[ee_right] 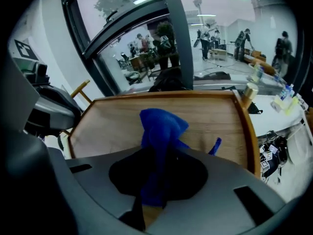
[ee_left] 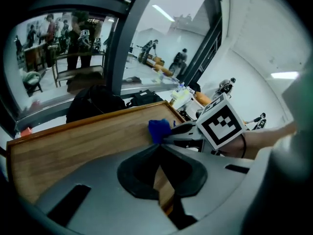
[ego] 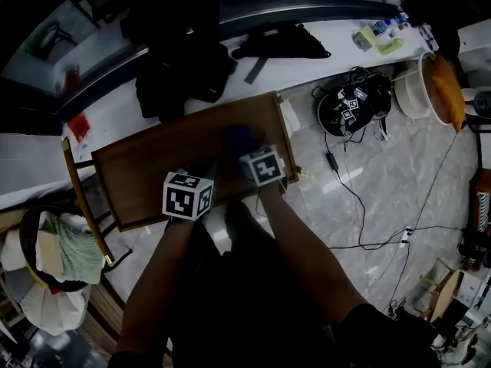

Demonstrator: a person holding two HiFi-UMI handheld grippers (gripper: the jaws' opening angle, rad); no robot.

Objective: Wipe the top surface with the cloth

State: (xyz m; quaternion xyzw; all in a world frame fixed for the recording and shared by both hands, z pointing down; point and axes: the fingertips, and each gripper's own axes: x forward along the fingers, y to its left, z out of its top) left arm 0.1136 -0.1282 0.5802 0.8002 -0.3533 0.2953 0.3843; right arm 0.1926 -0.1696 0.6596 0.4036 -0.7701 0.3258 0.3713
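The right gripper (ee_right: 159, 151) has its fingers pinching the blue cloth (ee_right: 162, 124), which bunches up over the right part of the wooden bench (ee_right: 110, 124) top, while the left gripper (ee_left: 159, 147) hangs just beside it above the wood, fingers pressed together on nothing.

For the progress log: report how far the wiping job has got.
Done: the right claw is shut on the blue cloth. In hand: the cloth is over the wooden top, toward its right side; contact cannot be told. Remaining: the wiping itself, no wiped area shows. The left claw is shut and empty.
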